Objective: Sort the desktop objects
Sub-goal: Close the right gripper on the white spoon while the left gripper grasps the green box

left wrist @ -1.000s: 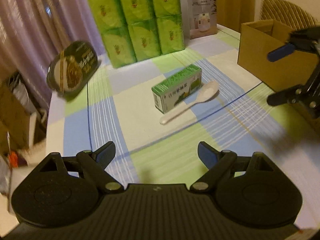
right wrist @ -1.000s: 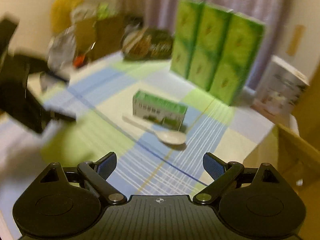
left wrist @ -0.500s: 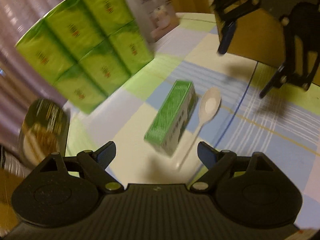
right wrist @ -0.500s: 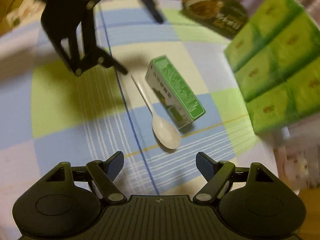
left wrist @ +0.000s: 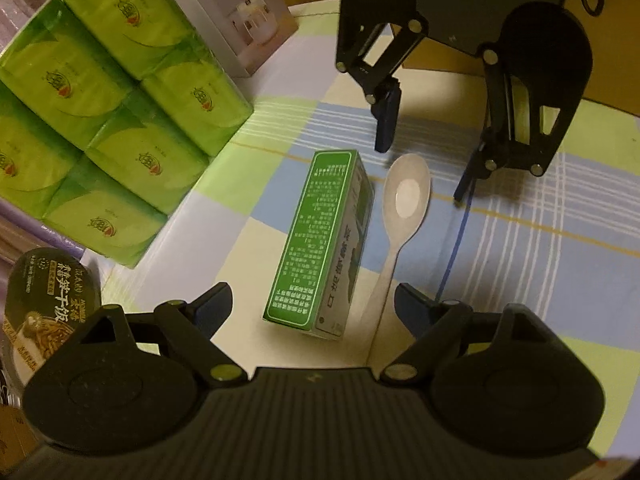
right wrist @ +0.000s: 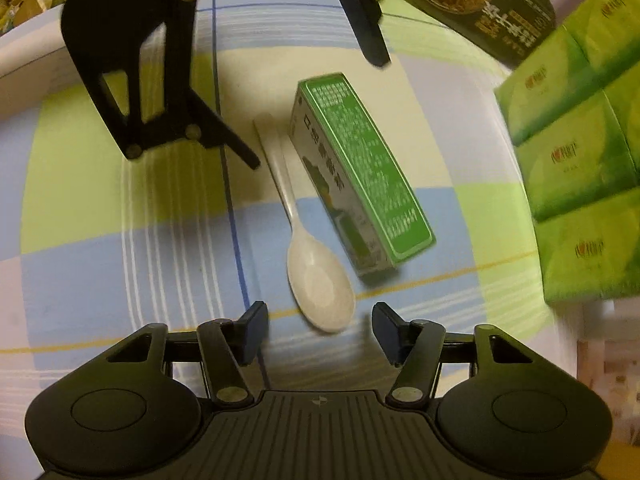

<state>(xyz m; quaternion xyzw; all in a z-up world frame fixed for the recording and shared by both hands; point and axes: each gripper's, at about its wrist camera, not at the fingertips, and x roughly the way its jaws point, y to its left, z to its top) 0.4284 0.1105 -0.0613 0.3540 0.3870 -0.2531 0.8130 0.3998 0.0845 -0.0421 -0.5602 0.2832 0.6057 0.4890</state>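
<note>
Left wrist view: the left gripper (left wrist: 312, 304) fills the bottom of the frame, its jaws spread wide and clear of everything. Between them, at centre, lies the green carton (left wrist: 324, 240) on its long side, running from lower centre up toward the middle. Just right of it lies the white spoon (left wrist: 398, 216), bowl uppermost in the frame, handle trailing down toward the right fingertip; whether spoon and carton touch cannot be told. Both rest on the checked tablecloth (left wrist: 540, 240). The right gripper (left wrist: 424, 148) hangs in the upper right, its fingers either side of the spoon's bowl and above it. Stacked green tissue packs (left wrist: 104, 92) occupy the upper left, a white product box (left wrist: 244, 12) stands behind them at top centre, and a dark meal tub (left wrist: 44, 304) sits at the lower left edge.

Right wrist view: the right gripper (right wrist: 320, 330) sits at bottom centre. Its jaws have just been closing and now stand partly apart, the spoon's (right wrist: 316, 276) bowl lying between the fingertips with no pad pressing on it. The carton (right wrist: 360, 184) lies just right of the spoon's handle, at mid-frame. The left gripper (right wrist: 316, 108) appears along the top, blurred. Tissue packs (right wrist: 580, 168) line the right edge; the meal tub (right wrist: 492, 4) is at upper right.
</note>
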